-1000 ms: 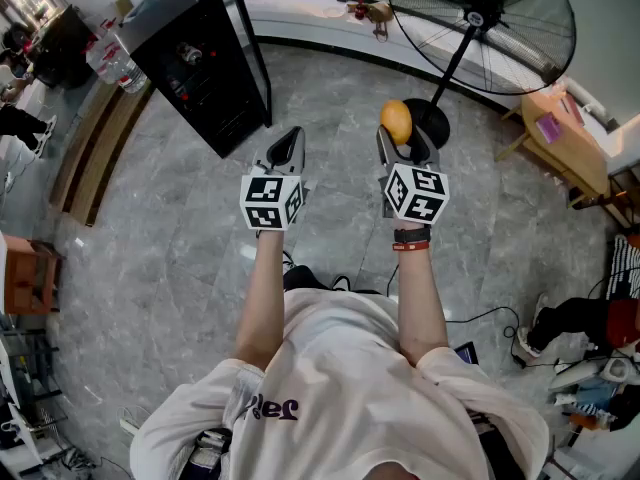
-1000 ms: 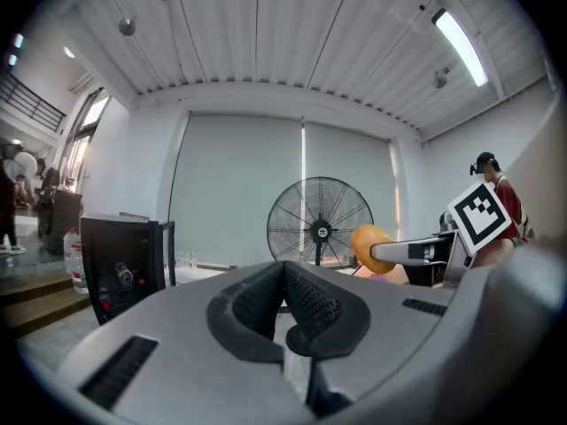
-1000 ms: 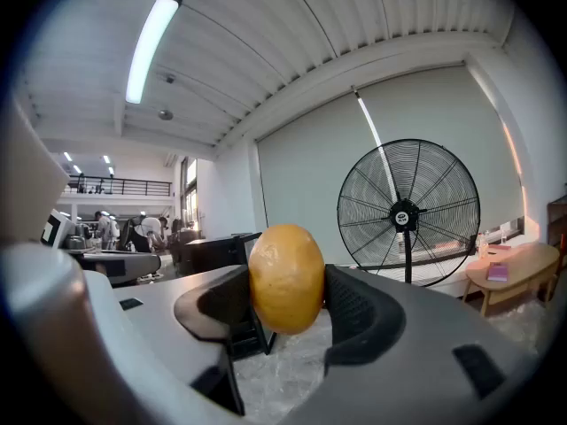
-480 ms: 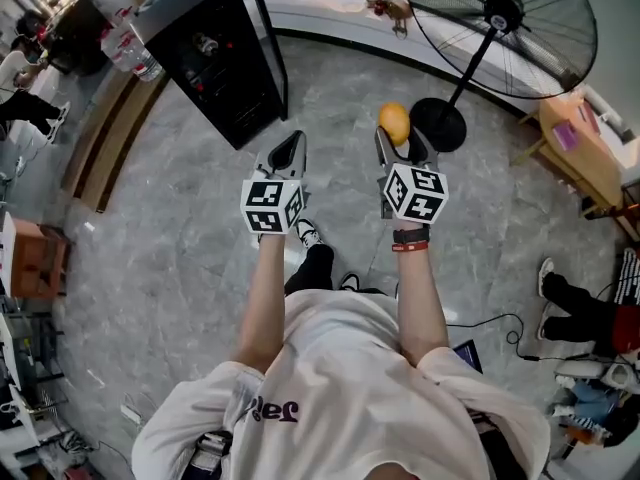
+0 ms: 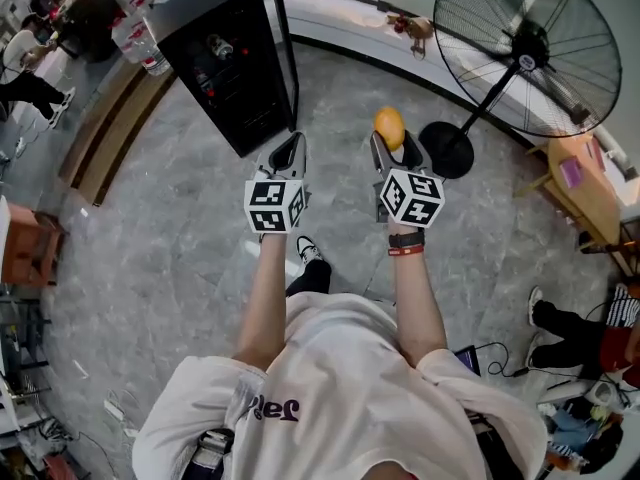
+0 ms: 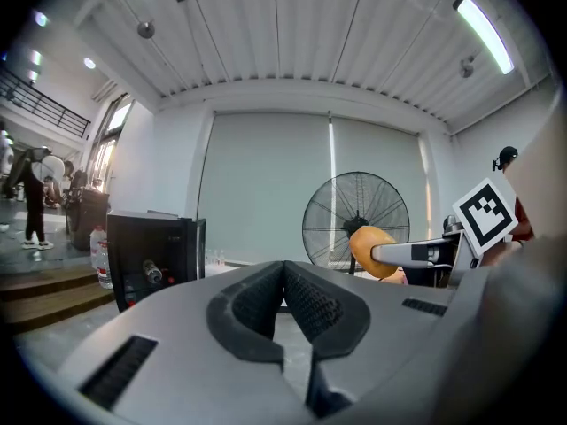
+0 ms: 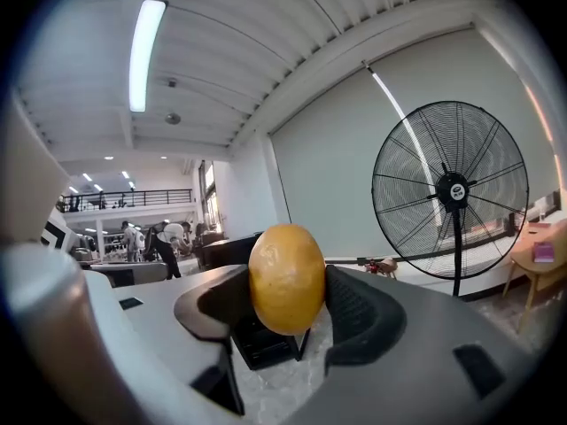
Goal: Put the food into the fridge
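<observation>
Grey floor (image 5: 180, 268) — orange fruit (image 5: 389, 126) between right fingers (image 7: 359, 312)

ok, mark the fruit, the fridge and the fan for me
fruit (image 7: 286, 279): right gripper view, middle of its peel.
fridge (image 5: 225, 73): head view, its open front, on the shelves.
fan (image 5: 527, 40): head view, the hub at the grille's centre.

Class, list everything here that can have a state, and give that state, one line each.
right gripper: shut on the orange
orange: held off the floor between the jaws
left gripper: shut, empty
fridge: door open
fan: upright, blades look still
</observation>
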Demonstrator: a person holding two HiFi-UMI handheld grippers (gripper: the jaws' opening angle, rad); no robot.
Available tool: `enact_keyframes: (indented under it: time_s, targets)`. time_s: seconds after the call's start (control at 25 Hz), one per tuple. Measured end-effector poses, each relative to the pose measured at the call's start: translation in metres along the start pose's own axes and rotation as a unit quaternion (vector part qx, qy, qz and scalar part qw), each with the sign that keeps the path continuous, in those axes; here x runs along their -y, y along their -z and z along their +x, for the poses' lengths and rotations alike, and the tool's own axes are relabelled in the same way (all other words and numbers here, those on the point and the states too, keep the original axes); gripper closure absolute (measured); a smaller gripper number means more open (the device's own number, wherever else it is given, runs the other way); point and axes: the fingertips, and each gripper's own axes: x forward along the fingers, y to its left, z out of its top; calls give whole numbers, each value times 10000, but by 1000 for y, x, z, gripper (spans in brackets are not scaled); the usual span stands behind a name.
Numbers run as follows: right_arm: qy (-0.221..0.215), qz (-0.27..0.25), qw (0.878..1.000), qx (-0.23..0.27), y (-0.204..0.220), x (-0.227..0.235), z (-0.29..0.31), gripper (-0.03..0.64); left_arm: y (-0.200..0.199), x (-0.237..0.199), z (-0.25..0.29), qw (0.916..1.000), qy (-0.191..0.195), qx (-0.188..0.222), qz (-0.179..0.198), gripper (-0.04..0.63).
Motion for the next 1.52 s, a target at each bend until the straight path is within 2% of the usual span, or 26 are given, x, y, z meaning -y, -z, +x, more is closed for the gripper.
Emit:
enact_keyframes:
  time_s: [0.12, 0.28, 0.4, 0.64, 0.76, 0.92, 1.04, 1.16, 1.32, 1.52]
  targets:
    - [-199, -2, 9998, 54, -8, -9, 34, 335, -5, -25, 20, 9999, -97, -12, -66, 575]
    - [-509, -15, 9987, 34, -17, -25, 77, 334, -12, -57, 44, 9989, -410, -108, 182, 575]
    - [-686, 18, 9976, -67, -18, -38, 107, 334, -15, -81, 59, 9980, -567, -158, 229, 575]
    - [-838, -47, 9959, -346, -5, -65, 153, 334, -11, -125, 76, 9973, -708, -199, 17, 575]
    - [-768, 135, 9965, -304, 0, -68, 178, 334, -3, -147, 86, 9964, -789, -276, -137, 575]
    - [-900, 113, 9954, -308, -3, -81, 222, 334, -5, -184, 100, 9949, -953, -214, -246, 575]
    - [-1095, 357, 9927, -346, -1, -100, 264, 334, -13, -218, 112, 9939, -1080, -122, -181, 575]
    - [-1232, 292, 9911, -420, 6, -128, 301, 334, -19, -254, 117, 9925, -1216, -70, -69, 575]
    - [-1486, 61, 9875, -520, 13, -169, 335, 336, -19, -295, 115, 9898, -1417, -51, -104, 575]
    - [-1789, 61, 9810, -743, 28, -205, 382, 336, -14, -342, 122, 9872, -1537, 23, -417, 575]
